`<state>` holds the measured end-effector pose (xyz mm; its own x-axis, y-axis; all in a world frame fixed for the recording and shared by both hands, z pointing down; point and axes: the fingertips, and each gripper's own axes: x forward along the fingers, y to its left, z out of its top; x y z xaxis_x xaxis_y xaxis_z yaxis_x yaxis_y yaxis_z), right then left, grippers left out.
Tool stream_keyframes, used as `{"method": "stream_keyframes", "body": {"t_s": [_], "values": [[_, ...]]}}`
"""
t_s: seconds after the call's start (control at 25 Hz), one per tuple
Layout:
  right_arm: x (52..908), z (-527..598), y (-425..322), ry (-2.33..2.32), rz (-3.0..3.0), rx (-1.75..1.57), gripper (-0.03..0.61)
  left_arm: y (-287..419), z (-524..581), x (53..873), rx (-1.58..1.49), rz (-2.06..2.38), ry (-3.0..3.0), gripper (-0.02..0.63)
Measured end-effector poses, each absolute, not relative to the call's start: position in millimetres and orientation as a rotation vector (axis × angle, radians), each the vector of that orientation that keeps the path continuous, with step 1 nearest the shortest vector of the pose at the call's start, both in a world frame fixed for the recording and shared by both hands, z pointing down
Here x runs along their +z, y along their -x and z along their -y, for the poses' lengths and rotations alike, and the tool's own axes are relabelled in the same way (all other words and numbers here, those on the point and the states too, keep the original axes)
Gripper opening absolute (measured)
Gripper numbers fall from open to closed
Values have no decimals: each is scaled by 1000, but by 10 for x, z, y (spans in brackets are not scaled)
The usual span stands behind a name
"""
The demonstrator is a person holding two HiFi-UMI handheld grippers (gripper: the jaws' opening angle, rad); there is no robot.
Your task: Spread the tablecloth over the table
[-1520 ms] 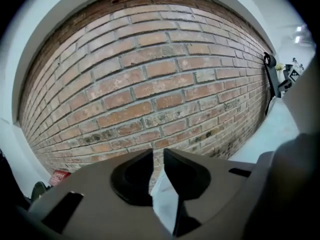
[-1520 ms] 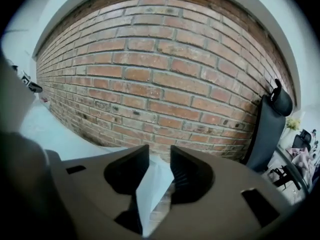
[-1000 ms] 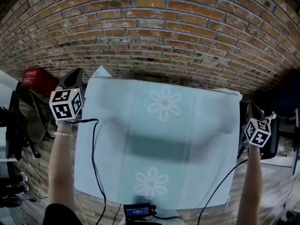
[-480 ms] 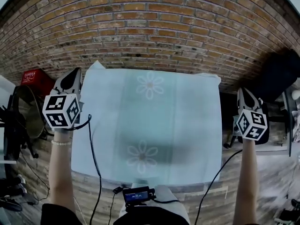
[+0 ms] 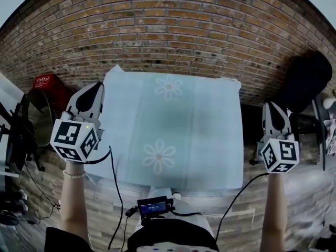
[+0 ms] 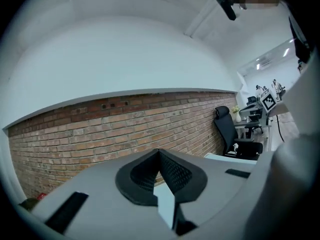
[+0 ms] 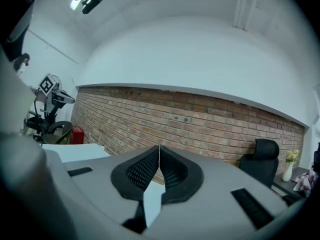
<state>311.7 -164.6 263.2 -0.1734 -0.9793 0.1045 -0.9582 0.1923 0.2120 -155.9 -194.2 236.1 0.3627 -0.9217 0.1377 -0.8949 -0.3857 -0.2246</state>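
Your left gripper [image 5: 90,91] and right gripper [image 5: 274,109] are both clenched, pads pressed together. Only a pale sliver shows in the gap behind the pads, and you cannot tell what it is. You hold them raised on either side of the pale blue, flower-printed tablecloth [image 5: 173,135]. It lies spread flat between them, apart from both, its far edge near the brick wall [image 5: 168,30].
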Motion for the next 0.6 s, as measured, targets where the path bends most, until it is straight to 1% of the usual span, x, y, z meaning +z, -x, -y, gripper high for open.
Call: {"method": "stream_keyframes", "body": {"t_s": [0.28,0.6], "values": [[2480,860,-2806,-1798,2417,-121,34,1260,1056,2135,-325,-1635,2494,14],[2562,274,-2363,-1680,2474,-136,34,946,323,2052,-317,-1603,2489,14]]}}
